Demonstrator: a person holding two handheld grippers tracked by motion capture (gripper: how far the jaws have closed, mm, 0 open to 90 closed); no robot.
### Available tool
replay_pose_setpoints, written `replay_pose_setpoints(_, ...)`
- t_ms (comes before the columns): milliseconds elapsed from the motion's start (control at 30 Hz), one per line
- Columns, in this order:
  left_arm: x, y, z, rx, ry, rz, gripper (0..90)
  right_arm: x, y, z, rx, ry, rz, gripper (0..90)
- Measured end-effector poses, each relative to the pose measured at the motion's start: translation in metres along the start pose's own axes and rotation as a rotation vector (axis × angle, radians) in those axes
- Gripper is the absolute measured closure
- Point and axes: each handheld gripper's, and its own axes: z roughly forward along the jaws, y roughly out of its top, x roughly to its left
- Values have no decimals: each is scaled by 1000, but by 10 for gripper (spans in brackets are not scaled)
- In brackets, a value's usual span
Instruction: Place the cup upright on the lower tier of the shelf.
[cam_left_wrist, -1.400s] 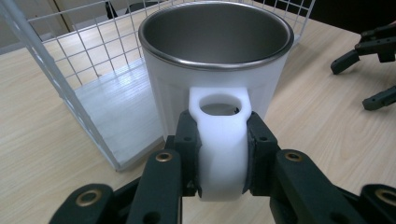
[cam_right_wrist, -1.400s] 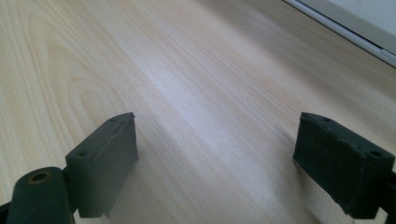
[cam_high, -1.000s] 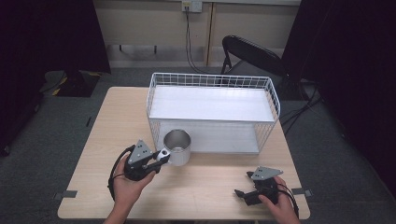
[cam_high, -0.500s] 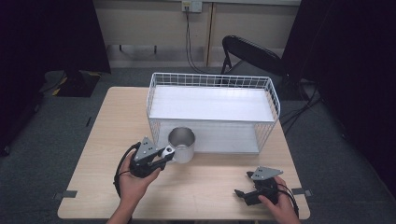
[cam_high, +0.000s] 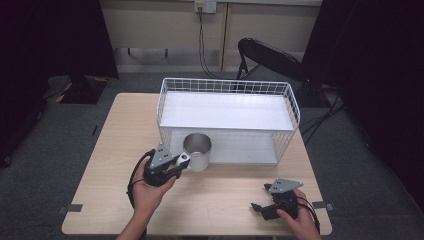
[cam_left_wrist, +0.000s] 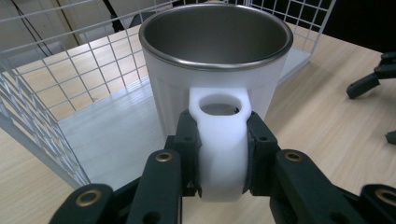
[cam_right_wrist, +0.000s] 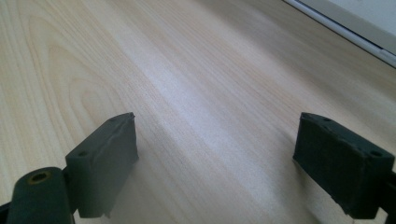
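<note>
A white mug (cam_high: 197, 150) with a steel inside is close against the front wall of the white wire basket (cam_high: 227, 87). My left gripper (cam_high: 179, 162) is shut on the mug's white handle (cam_left_wrist: 219, 140), one black pad pressing on each side of it. In the left gripper view the mug's open mouth (cam_left_wrist: 215, 32) faces up, with basket mesh behind it. My right gripper (cam_high: 257, 207) rests low at the table's front right, apart from the mug. Its jaws stand wide open (cam_right_wrist: 215, 154) over bare wood with nothing between them.
The basket takes up the back middle of the light wooden table (cam_high: 225, 195), and its white floor holds nothing. A black chair (cam_high: 270, 55) stands behind the table. Bare table lies between the two hands and to the left.
My left gripper and the mug have shifted a little to the right and toward the basket. The right hand has stayed where it was.
</note>
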Motion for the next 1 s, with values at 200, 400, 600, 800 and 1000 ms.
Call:
replay_pose_setpoints(200,-1,4,5,-3,3,-1,718,0,0,0,0,0,0,123)
replay_pose_setpoints(400,-3,7,10,-9,3,-7,718,0,0,0,0,0,0,123)
replay_pose_setpoints(600,-5,10,17,-11,8,1,718,0,0,0,0,0,0,123)
replay_pose_setpoints(800,-6,13,21,-21,19,1,718,0,0,0,0,0,0,123)
replay_pose_setpoints(1000,-8,15,29,-22,39,5,718,0,0,0,0,-1,1,123)
